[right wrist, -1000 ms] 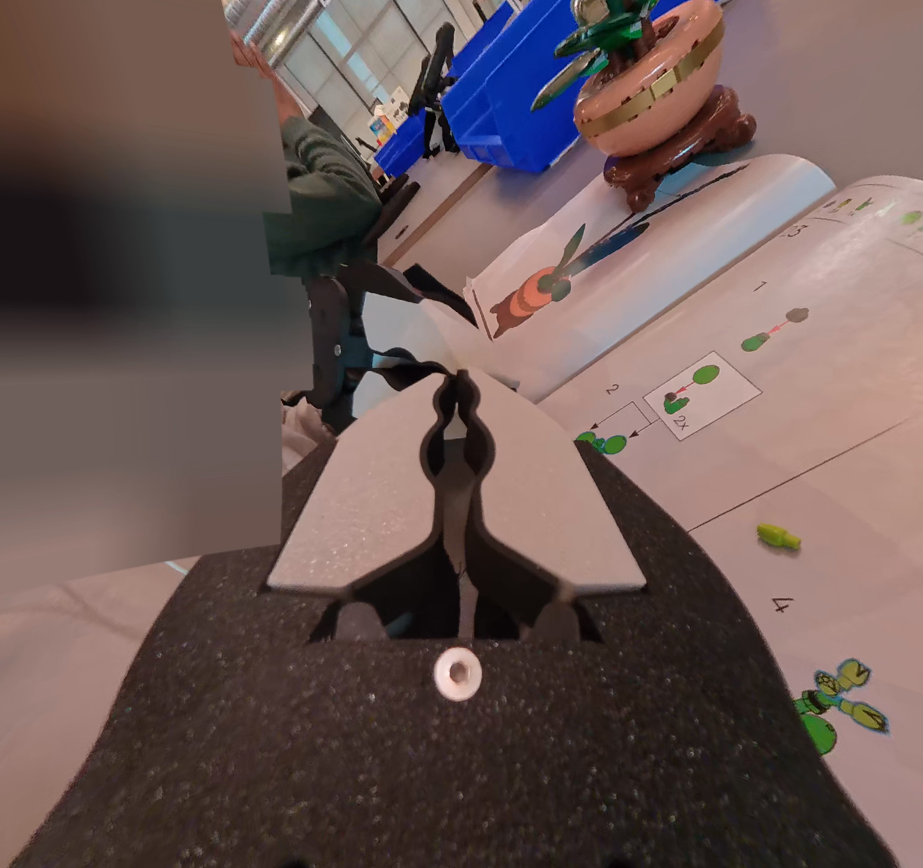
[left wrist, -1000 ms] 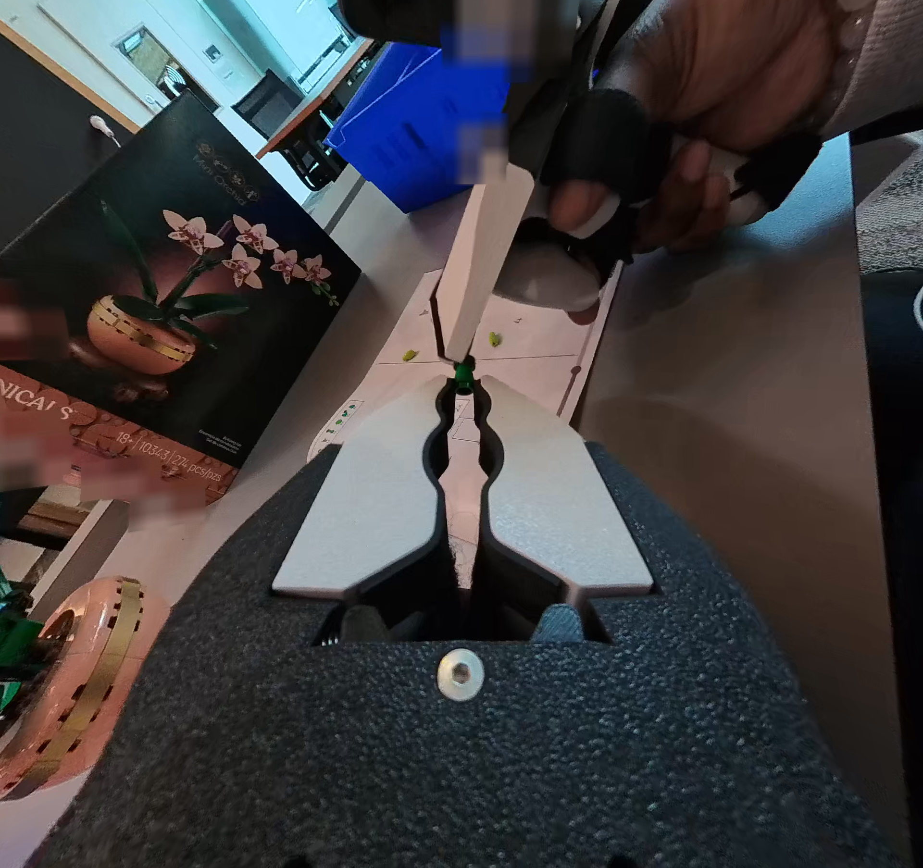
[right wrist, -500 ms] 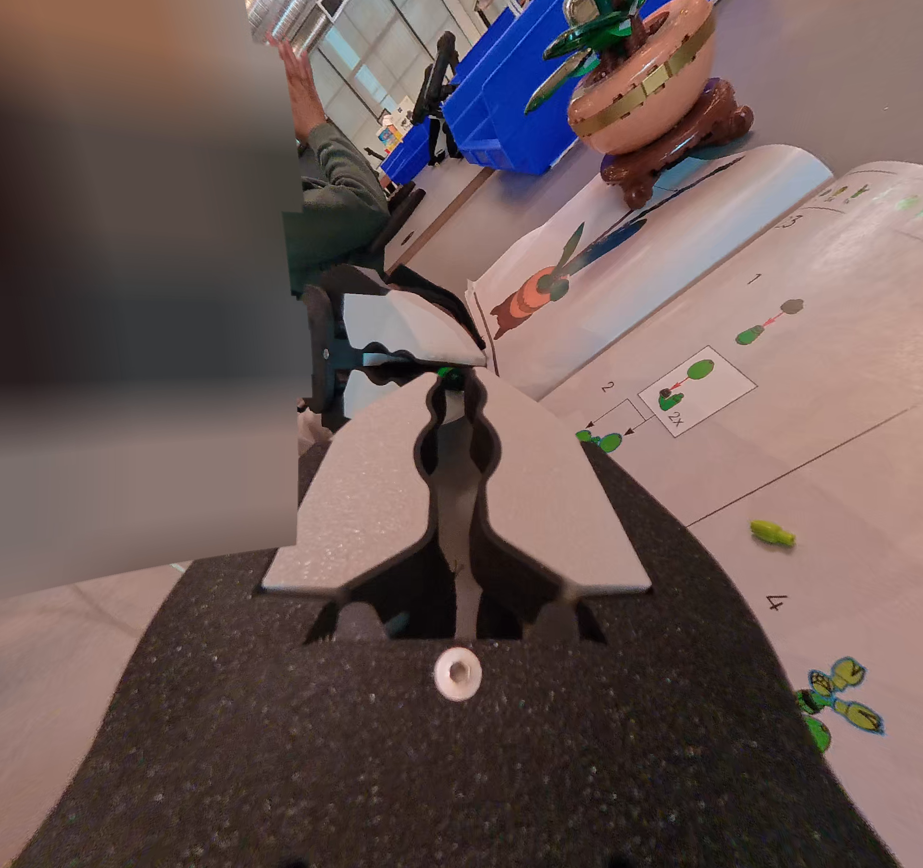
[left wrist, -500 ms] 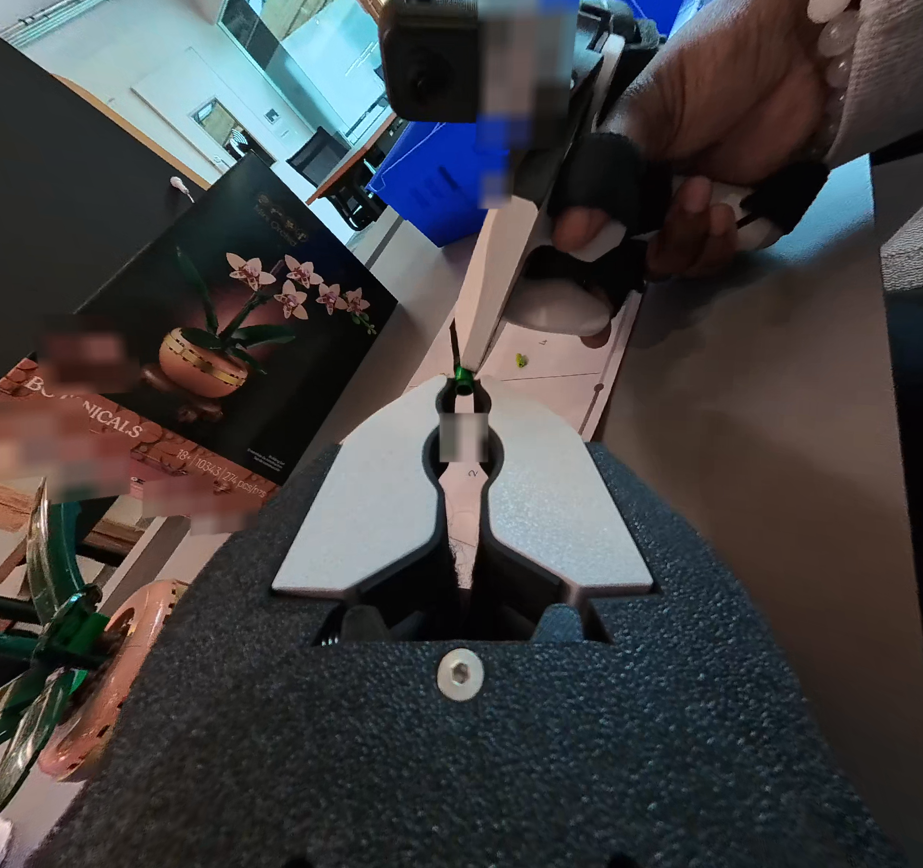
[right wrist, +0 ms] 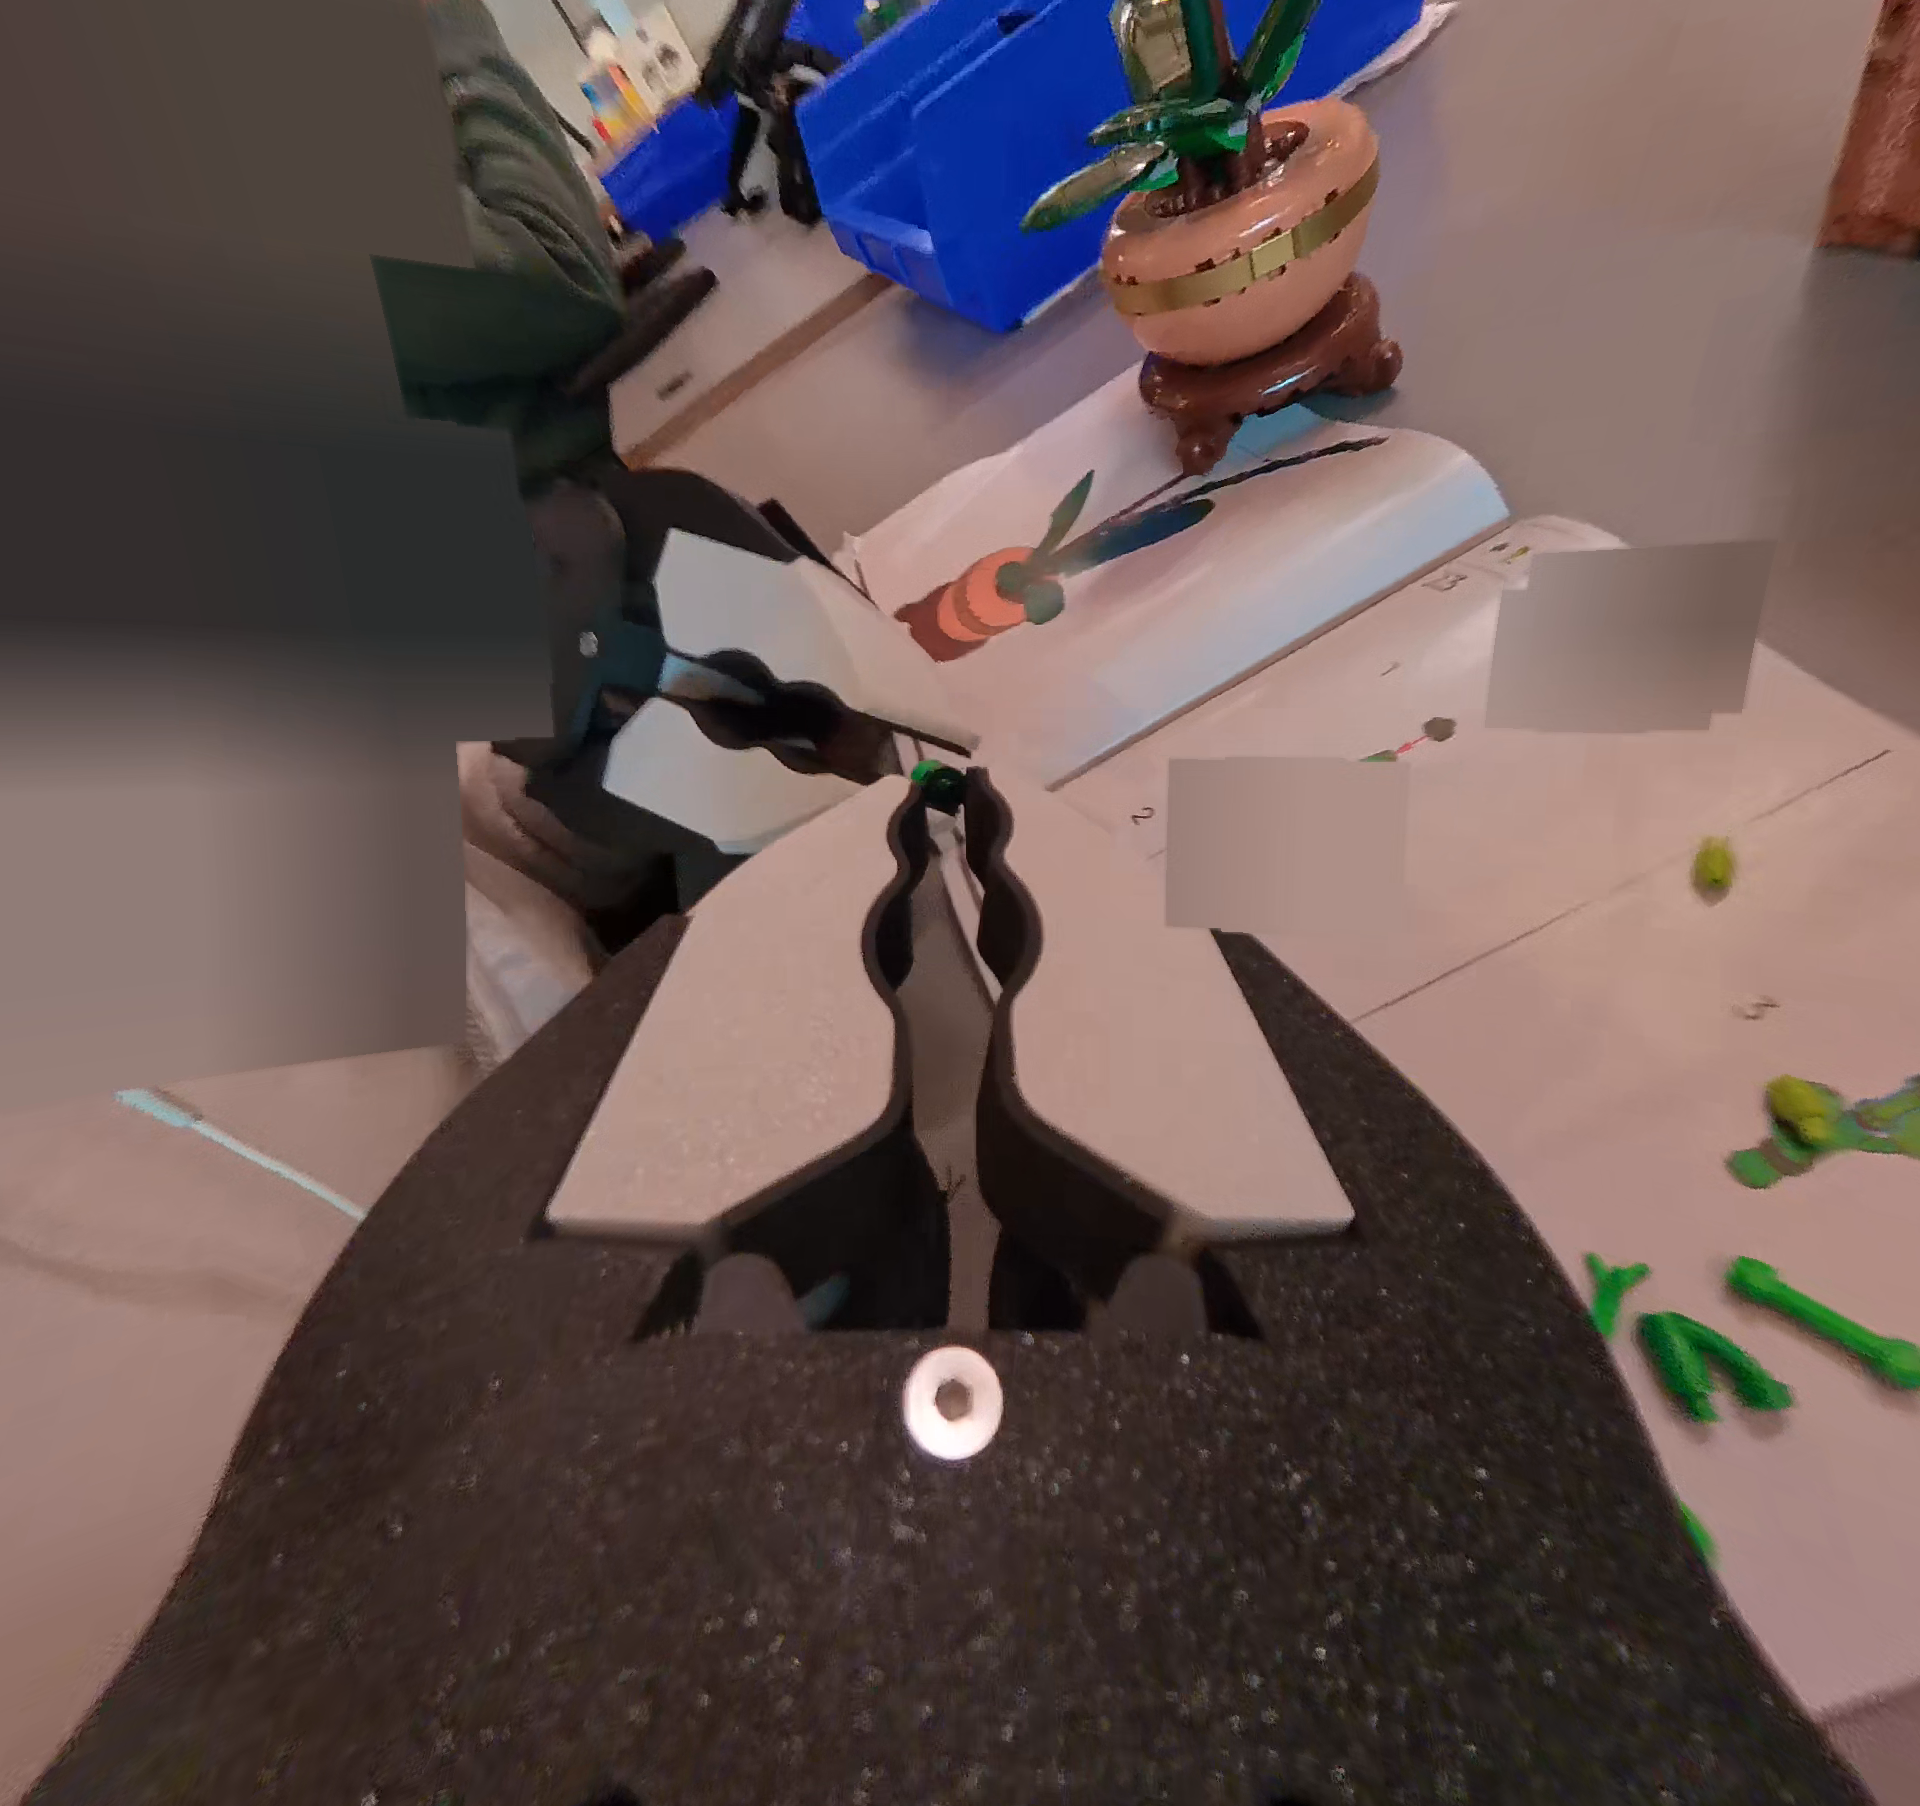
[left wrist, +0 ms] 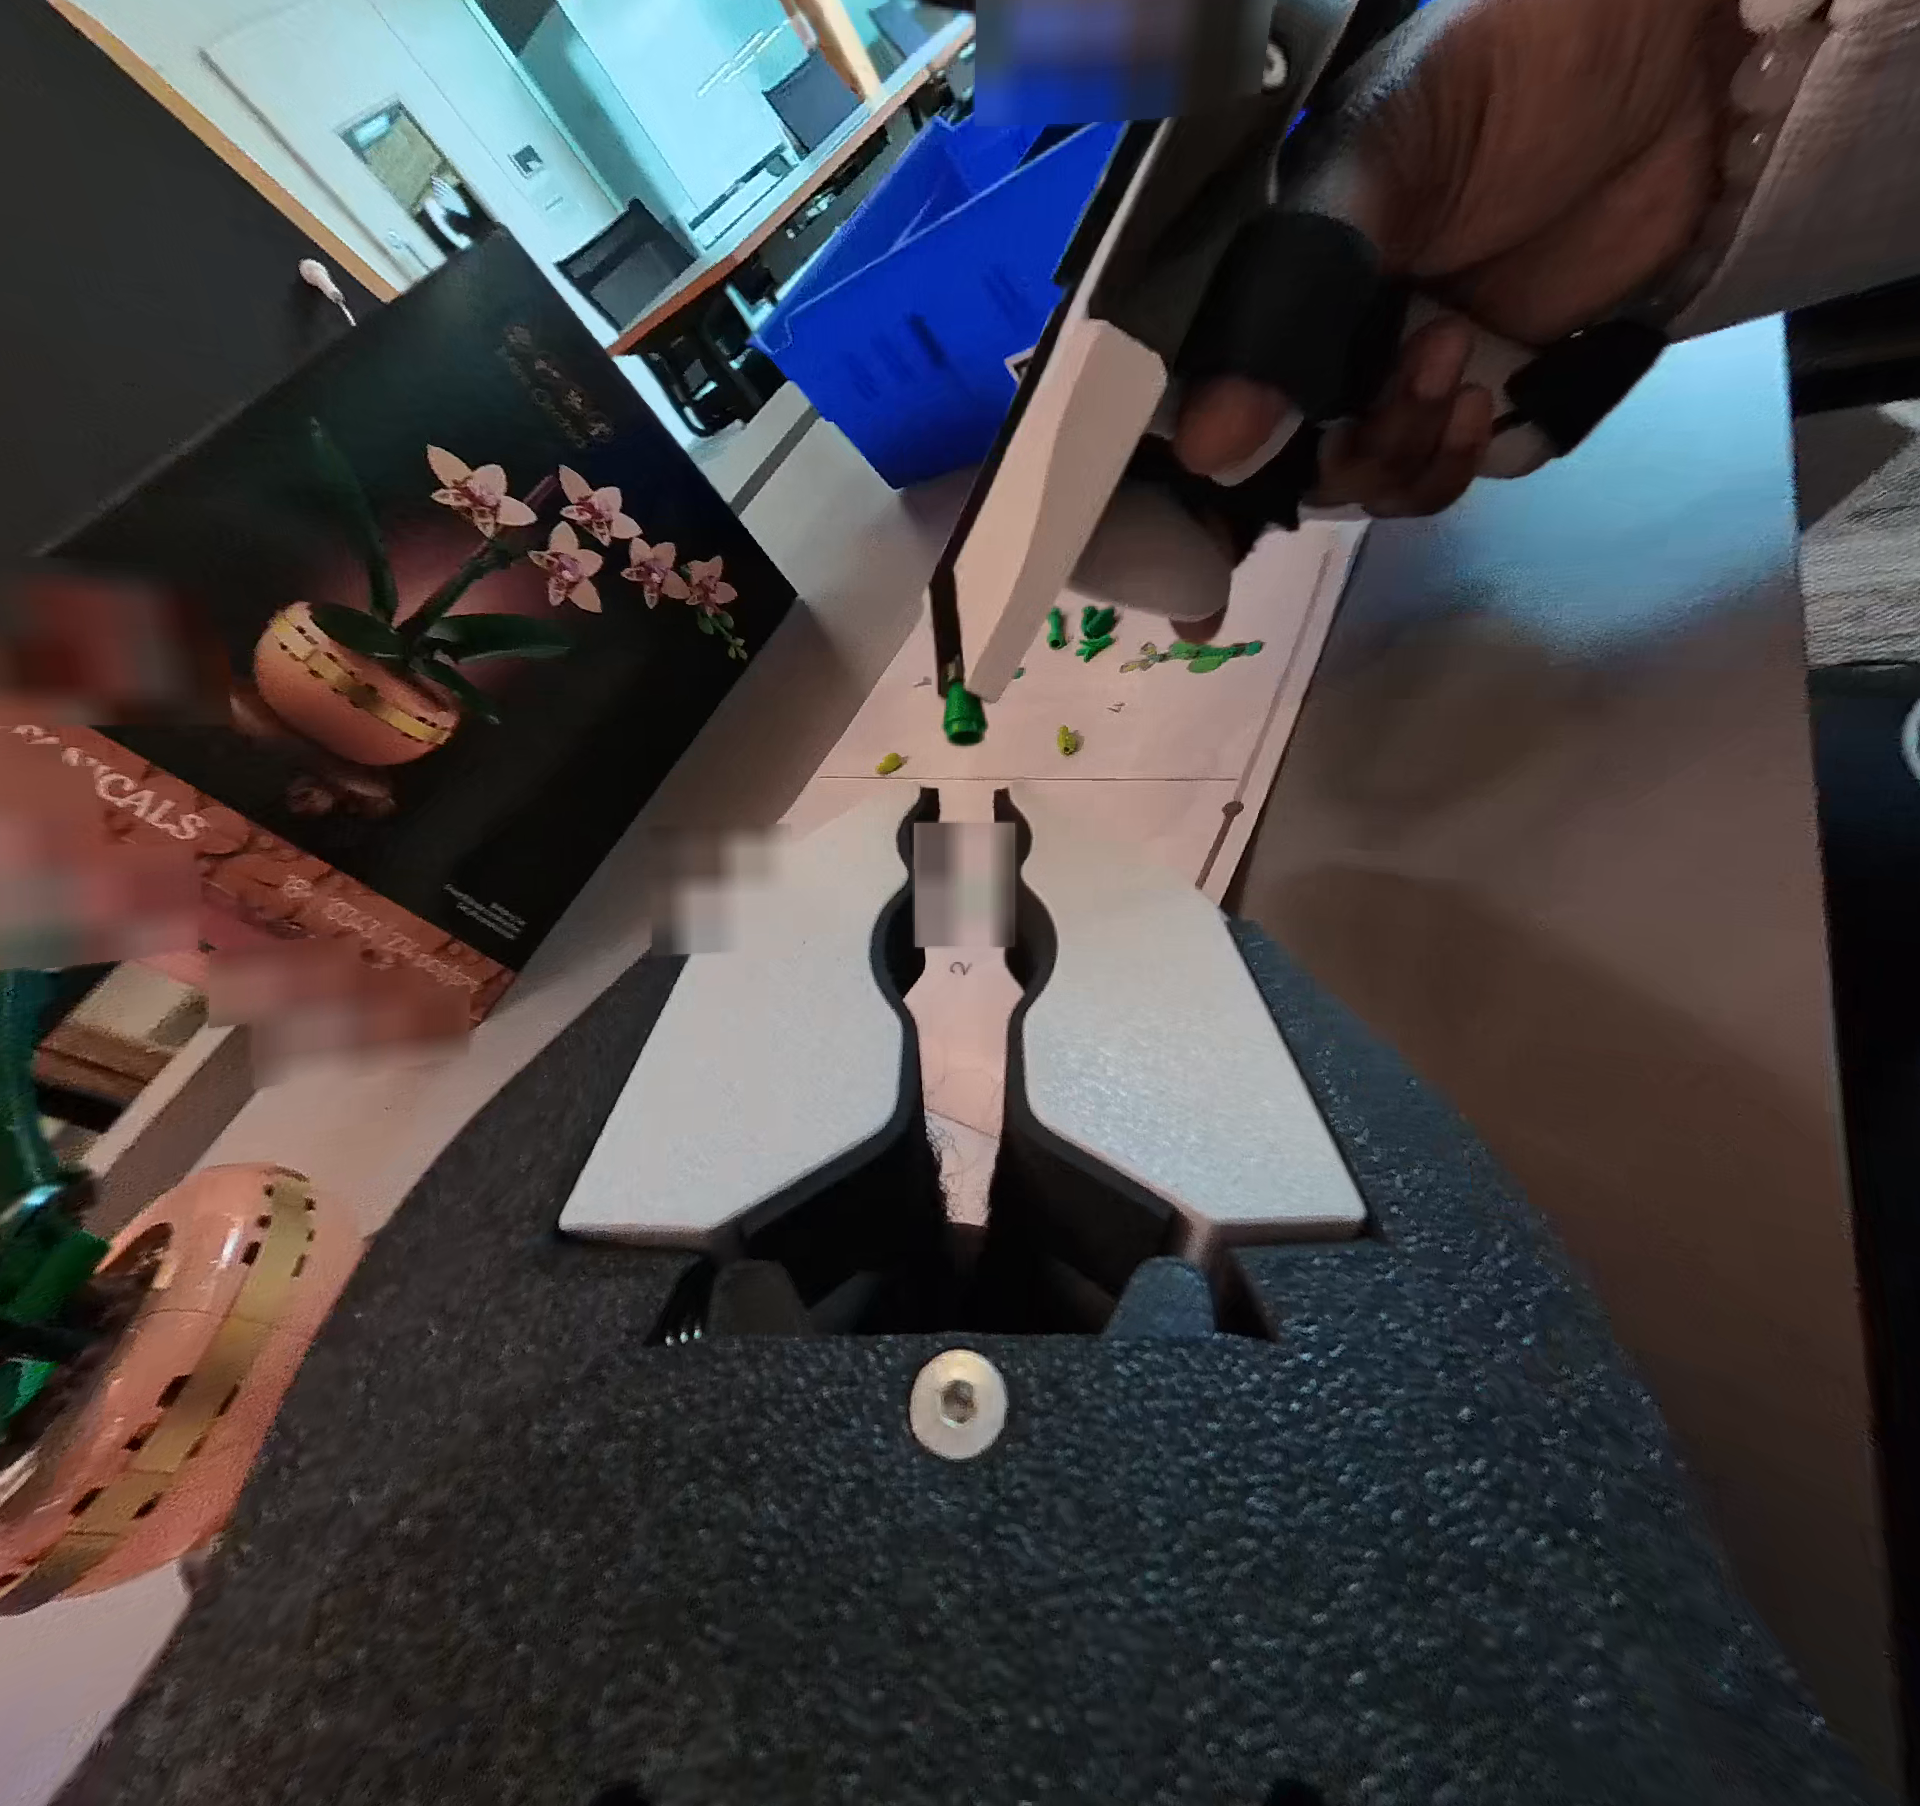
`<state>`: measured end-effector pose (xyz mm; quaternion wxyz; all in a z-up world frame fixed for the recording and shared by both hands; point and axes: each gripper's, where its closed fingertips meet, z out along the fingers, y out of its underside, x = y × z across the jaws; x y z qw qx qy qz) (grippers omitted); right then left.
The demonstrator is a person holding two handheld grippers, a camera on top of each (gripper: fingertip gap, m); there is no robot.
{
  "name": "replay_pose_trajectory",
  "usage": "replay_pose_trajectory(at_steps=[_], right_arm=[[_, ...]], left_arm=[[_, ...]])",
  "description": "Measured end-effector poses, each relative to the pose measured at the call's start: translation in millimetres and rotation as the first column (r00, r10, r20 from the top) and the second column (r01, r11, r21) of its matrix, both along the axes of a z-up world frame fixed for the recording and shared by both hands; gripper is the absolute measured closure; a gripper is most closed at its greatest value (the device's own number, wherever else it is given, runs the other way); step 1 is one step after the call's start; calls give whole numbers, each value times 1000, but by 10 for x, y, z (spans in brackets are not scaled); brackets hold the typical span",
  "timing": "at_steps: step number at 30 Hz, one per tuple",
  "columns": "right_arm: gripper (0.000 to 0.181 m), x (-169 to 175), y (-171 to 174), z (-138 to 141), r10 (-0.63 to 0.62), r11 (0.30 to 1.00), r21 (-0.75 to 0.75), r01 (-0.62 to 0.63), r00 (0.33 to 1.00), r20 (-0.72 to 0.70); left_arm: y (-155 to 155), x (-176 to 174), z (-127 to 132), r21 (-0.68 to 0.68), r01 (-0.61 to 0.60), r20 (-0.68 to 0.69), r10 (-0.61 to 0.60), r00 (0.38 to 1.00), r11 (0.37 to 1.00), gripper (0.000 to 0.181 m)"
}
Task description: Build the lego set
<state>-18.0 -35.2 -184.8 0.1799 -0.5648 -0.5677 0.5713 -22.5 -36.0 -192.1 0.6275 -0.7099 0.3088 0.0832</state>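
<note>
My right gripper (right wrist: 940,788) is shut on a small dark-green lego piece (right wrist: 932,777) at its tips. In the left wrist view it (left wrist: 966,691) points steeply down, with the green piece (left wrist: 961,714) sticking out below, a little above the open instruction booklet (left wrist: 1143,717). My left gripper (left wrist: 961,800) is open by a narrow gap and empty, just short of that piece. Its fingers (right wrist: 748,613) show in the right wrist view, left of my right tips. The part-built orchid pot (right wrist: 1236,270) stands past the booklet (right wrist: 1455,925).
Loose green stem pieces (right wrist: 1704,1361) and small yellow-green pieces (left wrist: 1067,740) lie on the booklet. The set's dark box (left wrist: 416,613) stands on the left. The pot (left wrist: 156,1361) is close at my left. Blue bins (right wrist: 1039,125) stand behind. A person's green sleeve (right wrist: 520,167) shows far back. My left and right fingertips are right by each other. The part-built orchid pot (right wrist: 1236,270) is about equally far from each gripper, around 20 cm. Seen from the left wrist view (left wrist: 278,1247) as well.
The green piece was held in my left gripper's tips. The right gripper closed on it, the left gripper opened, and the two have drawn apart with the piece in the right one.
</note>
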Motion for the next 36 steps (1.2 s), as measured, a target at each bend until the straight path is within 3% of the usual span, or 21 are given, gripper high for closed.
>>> replay_pose_trajectory(at_steps=[8, 16, 29, 36], right_arm=[[174, 61, 22, 81, 26, 922, 385, -29, 1000, 13], [174, 112, 59, 54, 12, 857, 513, -39, 998, 56], [174, 240, 254, 57, -59, 889, 456, 41, 998, 25], [174, 207, 235, -3, -55, 905, 423, 39, 998, 26]], left_arm=[[-30, 93, 52, -38, 63, 112, -58, 992, 997, 168], [-28, 92, 38, -62, 57, 120, -49, 992, 996, 168], [-85, 36, 179, -61, 154, 381, -120, 917, 986, 169], [-88, 59, 154, -84, 180, 383, -135, 914, 980, 168]])
